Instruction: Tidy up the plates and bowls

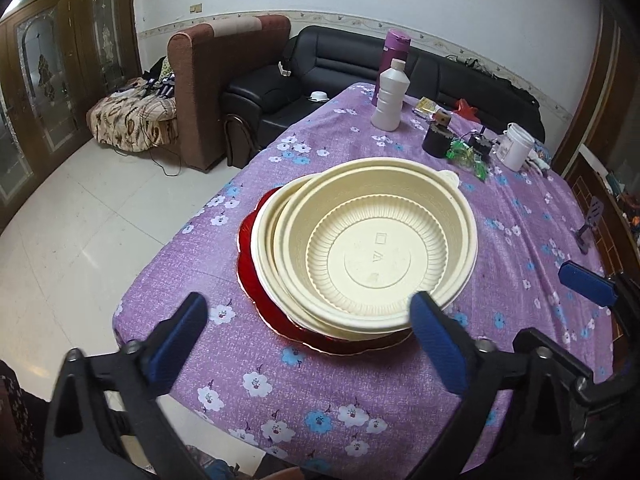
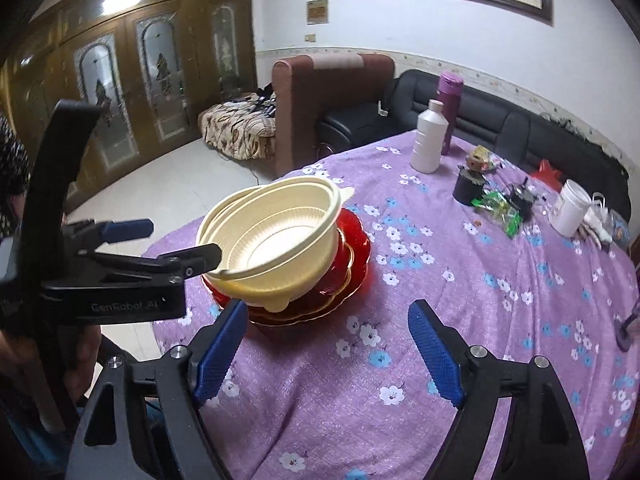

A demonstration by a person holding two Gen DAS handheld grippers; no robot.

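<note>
Cream bowls (image 1: 372,248), two nested one inside the other, are sitting tilted on a stack of red plates (image 2: 352,256) near the bench's (image 1: 360,392) front left corner (the bench is wearing a purple cloth with white and blue flowers). The upper bowl's rim is leaning over toward the left claw (image 2: 176,240), which is reaching in from the left edge with its two blue-padded fingers (image 1: 438,344) spread apart; in the right wrist view one finger tip is lying against the bowl's near rim, while in its own view the bowl is lying between the fingers without being pinched. The right claw (image 2: 326,354) is hanging spread wide over bare cloth just beside the plates, gripping nothing. Toward the far edge a white bottle (image 2: 430,138) is standing just in front of a purple flask (image 2: 449,110), with a white tub (image 2: 570,208) near the right edge.
</note>
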